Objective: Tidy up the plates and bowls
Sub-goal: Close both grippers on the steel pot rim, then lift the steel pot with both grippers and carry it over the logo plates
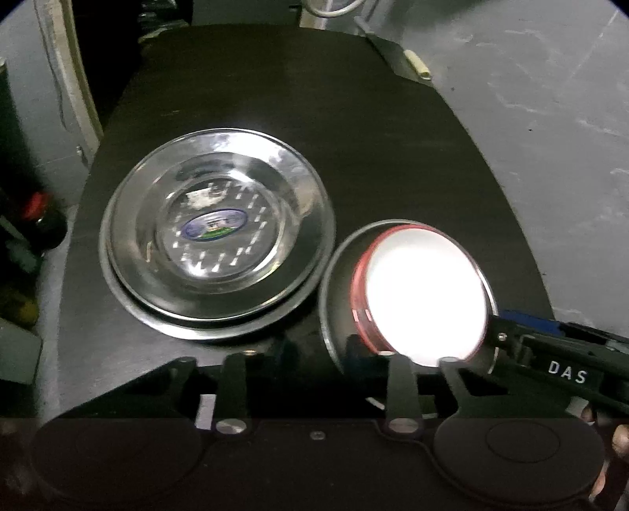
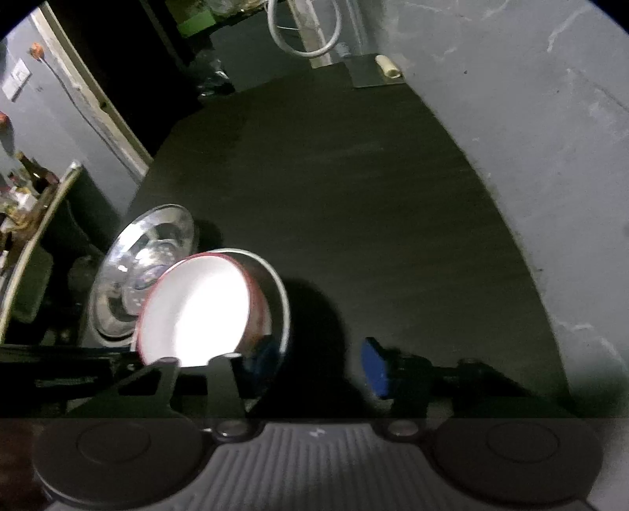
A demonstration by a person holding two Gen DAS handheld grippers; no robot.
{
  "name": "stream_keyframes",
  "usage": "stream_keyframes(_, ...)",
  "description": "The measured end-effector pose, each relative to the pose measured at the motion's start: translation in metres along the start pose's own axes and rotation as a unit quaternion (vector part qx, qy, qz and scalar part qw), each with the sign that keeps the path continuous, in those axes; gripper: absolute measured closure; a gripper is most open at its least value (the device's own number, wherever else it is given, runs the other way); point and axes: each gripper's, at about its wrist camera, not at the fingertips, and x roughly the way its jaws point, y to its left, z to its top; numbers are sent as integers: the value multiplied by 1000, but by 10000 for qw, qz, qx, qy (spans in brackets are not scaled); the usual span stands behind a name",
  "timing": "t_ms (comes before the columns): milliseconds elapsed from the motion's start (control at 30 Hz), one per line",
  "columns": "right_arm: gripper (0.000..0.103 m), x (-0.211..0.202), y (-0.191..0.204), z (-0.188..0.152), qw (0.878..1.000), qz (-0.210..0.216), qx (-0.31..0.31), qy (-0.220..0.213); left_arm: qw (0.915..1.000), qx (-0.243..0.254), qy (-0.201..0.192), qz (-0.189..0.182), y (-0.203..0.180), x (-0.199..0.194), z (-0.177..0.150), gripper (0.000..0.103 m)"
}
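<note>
Two stacked steel plates (image 1: 216,232) lie on the dark table (image 1: 354,118), the top one with a blue oval sticker. To their right a red bowl with a white inside (image 1: 424,295) sits nested in a steel bowl (image 1: 334,291). My left gripper (image 1: 318,365) is open, just short of the plates and bowls. My right gripper (image 2: 318,361) is open beside the bowls; its blue-padded left finger (image 2: 263,353) touches the steel bowl's rim (image 2: 281,291), the right finger (image 2: 375,367) is free. The right gripper also shows in the left wrist view (image 1: 550,353). The plates show at left (image 2: 145,271).
A grey wall (image 1: 550,98) runs along the table's right side. A small pale roll (image 1: 418,65) lies at the far right corner. Clutter and a shelf with bottles (image 2: 23,188) stand left of the table. A white hose loop (image 2: 302,27) hangs at the back.
</note>
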Motion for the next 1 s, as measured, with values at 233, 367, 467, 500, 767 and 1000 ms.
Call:
stream_keyframes(233, 81, -1, 4, 1, 9995, 312, -83, -12, 9999, 77, 4, -80, -8, 3, 2, 87)
stream_keyframes(367, 80, -1, 2, 1, 9993, 364, -8, -12, 9999, 83, -1, -80, -7, 3, 1, 87)
stream_keyframes(467, 78, -1, 3, 0, 9994, 341, -29, -38, 9999, 98, -18, -73, -7, 3, 1, 86)
stream_keyframes(500, 78, -1, 4, 0, 9994, 342, -33, -47, 9999, 109, -25, -68, -8, 3, 0, 86)
stream_keyframes(767, 88, -2, 6, -4, 9991, 403, -55, -135, 9995, 308, -43, 31, -12, 2, -2, 86)
stream_keyframes(1000, 88, -2, 4, -4, 9988, 466, 12, -154, 9992, 388, -40, 113, -16, 2, -1, 86)
